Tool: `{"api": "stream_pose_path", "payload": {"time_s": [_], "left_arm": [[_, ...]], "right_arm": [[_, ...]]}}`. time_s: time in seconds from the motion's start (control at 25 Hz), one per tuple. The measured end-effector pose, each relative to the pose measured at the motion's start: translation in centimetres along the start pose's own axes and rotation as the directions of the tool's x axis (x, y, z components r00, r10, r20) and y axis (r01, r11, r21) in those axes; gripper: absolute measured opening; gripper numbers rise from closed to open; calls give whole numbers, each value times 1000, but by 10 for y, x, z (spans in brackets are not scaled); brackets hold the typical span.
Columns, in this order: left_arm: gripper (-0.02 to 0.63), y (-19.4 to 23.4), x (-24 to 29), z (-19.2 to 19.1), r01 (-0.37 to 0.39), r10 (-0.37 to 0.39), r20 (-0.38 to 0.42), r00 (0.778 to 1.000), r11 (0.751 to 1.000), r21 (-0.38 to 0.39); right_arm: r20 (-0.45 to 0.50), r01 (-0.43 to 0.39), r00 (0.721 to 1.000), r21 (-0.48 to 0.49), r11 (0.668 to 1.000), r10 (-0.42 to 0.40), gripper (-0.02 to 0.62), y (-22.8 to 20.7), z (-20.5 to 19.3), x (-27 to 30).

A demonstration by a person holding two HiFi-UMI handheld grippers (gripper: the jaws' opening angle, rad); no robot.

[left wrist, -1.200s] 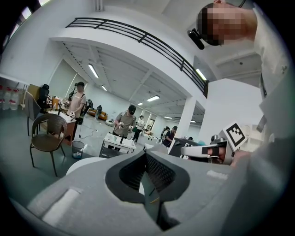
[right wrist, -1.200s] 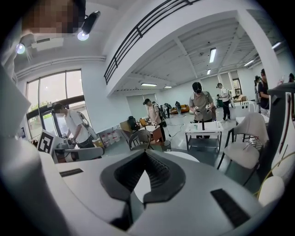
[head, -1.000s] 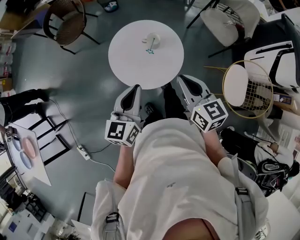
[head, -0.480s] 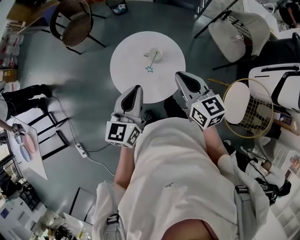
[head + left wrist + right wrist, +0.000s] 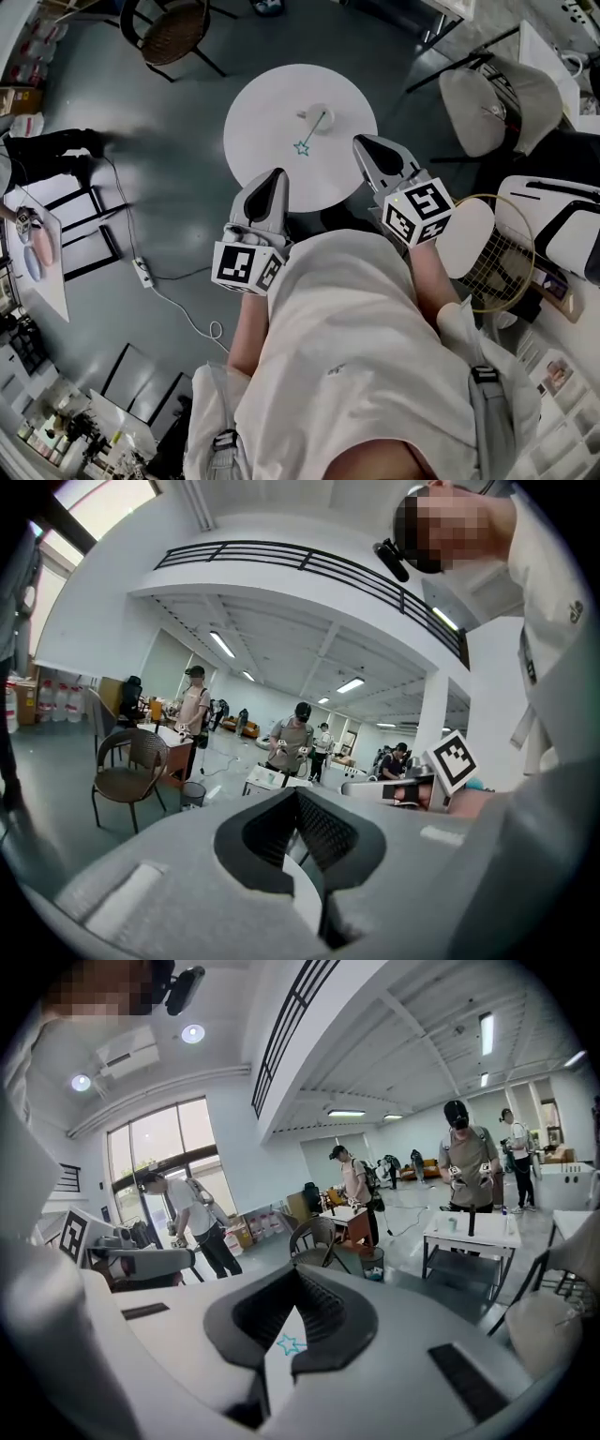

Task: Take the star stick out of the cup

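White cup blurry, star stick poking out, left gripper, right gripper pressed together.

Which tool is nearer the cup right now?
Right. The right tool is at the table edge, right of the cup; the left tool is farther, at the near edge.

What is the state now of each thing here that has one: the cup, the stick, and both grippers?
Cup: standing on the table, with the stick in it.
Star stick: in the cup, leaning, star end outside; not taken out yet.
Left gripper: shut, empty, apart from the cup.
Right gripper: shut, empty, apart from the cup.
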State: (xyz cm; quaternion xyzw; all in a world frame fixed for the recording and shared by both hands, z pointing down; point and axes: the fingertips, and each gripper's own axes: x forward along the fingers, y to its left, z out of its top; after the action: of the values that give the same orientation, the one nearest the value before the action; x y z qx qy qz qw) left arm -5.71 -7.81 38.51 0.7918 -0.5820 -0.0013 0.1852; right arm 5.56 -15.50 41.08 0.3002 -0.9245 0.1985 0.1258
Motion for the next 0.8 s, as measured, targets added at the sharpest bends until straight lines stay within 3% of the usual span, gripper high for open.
{"api": "stream_pose_path", "payload": {"time_s": [0.36, 0.6, 0.72, 0.8], "left_arm": [[9, 20, -7, -1, -170, 172, 24, 985, 984, -55], [9, 23, -13, -7, -223, 225, 14, 974, 972, -77], [9, 24, -13, -9, -231, 233, 9, 973, 969, -82], [9, 24, -13, -9, -236, 238, 8, 971, 968, -84]], "right_arm": [[-158, -148, 979, -144, 978, 125, 8, -11, -23, 50], [-200, -263, 954, -205, 943, 222, 8, -4, -38, 70], [-230, -292, 948, -349, 890, 221, 20, 0, -52, 77], [-280, -318, 939, -485, 815, 200, 34, 2, -68, 82]]}}
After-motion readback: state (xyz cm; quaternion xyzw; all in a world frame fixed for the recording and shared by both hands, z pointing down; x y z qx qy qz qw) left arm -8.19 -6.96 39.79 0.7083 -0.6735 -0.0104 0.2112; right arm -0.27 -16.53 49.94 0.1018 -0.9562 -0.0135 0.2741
